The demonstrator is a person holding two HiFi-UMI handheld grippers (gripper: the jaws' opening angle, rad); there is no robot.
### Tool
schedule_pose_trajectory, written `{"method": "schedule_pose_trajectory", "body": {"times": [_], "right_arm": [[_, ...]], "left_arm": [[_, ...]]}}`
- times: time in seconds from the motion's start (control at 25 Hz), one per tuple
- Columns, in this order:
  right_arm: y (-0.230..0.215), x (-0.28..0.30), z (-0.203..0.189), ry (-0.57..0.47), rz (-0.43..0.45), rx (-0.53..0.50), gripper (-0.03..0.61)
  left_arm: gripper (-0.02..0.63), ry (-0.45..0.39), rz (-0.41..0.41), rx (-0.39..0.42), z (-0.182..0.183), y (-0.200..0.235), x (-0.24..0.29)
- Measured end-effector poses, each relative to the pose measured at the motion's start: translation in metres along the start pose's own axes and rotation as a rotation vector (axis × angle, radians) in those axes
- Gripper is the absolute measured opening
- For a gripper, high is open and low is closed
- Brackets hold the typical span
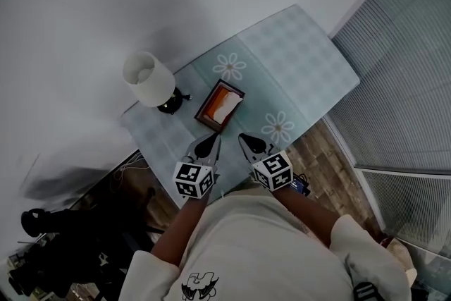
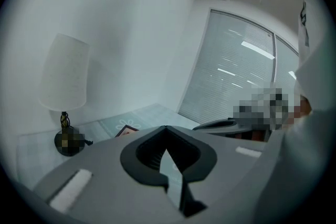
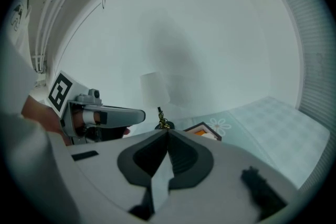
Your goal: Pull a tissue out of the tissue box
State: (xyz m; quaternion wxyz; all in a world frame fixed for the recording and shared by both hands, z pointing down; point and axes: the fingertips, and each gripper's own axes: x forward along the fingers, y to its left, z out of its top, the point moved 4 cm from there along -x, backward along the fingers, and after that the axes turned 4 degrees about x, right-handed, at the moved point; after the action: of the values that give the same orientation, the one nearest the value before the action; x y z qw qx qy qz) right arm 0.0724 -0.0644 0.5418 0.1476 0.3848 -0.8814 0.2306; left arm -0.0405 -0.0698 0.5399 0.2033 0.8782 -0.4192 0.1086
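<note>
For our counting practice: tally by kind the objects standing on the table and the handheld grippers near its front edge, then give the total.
table lamp: 1
tissue box: 1
grippers: 2, the left gripper and the right gripper
Total: 4

A small table (image 1: 337, 84) stands by the white wall and is covered with a pale blue-green cloth (image 1: 296, 46) that has checked fields and two white daisy prints. On its left end stands a lamp (image 1: 149, 80) with a white shade and a dark round base. Just to the right of the lamp, not touching it, the tissue box (image 1: 220, 106) lies flat between the two daisies, with white tissue showing in its orange top
</note>
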Motion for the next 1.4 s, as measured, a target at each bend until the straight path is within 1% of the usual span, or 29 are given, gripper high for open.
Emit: {"method": "schedule_pose_trajectory", "body": {"times": [0.08, 0.32, 0.56, 0.72, 0.84, 1.08, 1.28, 1.32, 1.36, 1.4], "right_arm": [[-0.006, 0.005, 0.001, 0.002, -0.011, -0.007, 0.009], [-0.029, 0.029, -0.006, 0.044, -0.037, -0.003, 0.009], [-0.048, 0.072, -0.014, 0.121, -0.034, -0.066, 0.009], [-0.061, 0.094, -0.021, 0.165, -0.043, -0.090, 0.009], [-0.069, 0.107, -0.025, 0.191, -0.046, -0.086, 0.009], [-0.081, 0.130, -0.033, 0.242, -0.055, -0.102, 0.009], [-0.083, 0.138, -0.037, 0.258, -0.037, -0.108, 0.013], [-0.083, 0.140, -0.039, 0.270, -0.030, -0.107, 0.081], [-0.083, 0.143, -0.041, 0.286, -0.024, -0.108, 0.128], [-0.083, 0.146, -0.044, 0.304, -0.022, -0.109, 0.149]], "left_arm": [[0.006, 0.017, 0.003, 0.018, -0.003, 0.005, 0.002], [0.006, 0.073, 0.044, 0.010, -0.018, 0.034, 0.018], [0.006, 0.125, 0.081, -0.005, -0.029, 0.067, 0.050], [0.006, 0.156, 0.074, -0.054, -0.042, 0.080, 0.068], [0.006, 0.188, 0.103, -0.076, -0.052, 0.091, 0.075], [0.006, 0.232, 0.136, -0.079, -0.058, 0.102, 0.089], [0.006, 0.236, 0.137, -0.075, -0.057, 0.101, 0.091], [0.006, 0.237, 0.138, -0.076, -0.058, 0.102, 0.090], [0.006, 0.240, 0.139, -0.079, -0.059, 0.103, 0.090], [0.006, 0.244, 0.141, -0.081, -0.060, 0.104, 0.090]]}}
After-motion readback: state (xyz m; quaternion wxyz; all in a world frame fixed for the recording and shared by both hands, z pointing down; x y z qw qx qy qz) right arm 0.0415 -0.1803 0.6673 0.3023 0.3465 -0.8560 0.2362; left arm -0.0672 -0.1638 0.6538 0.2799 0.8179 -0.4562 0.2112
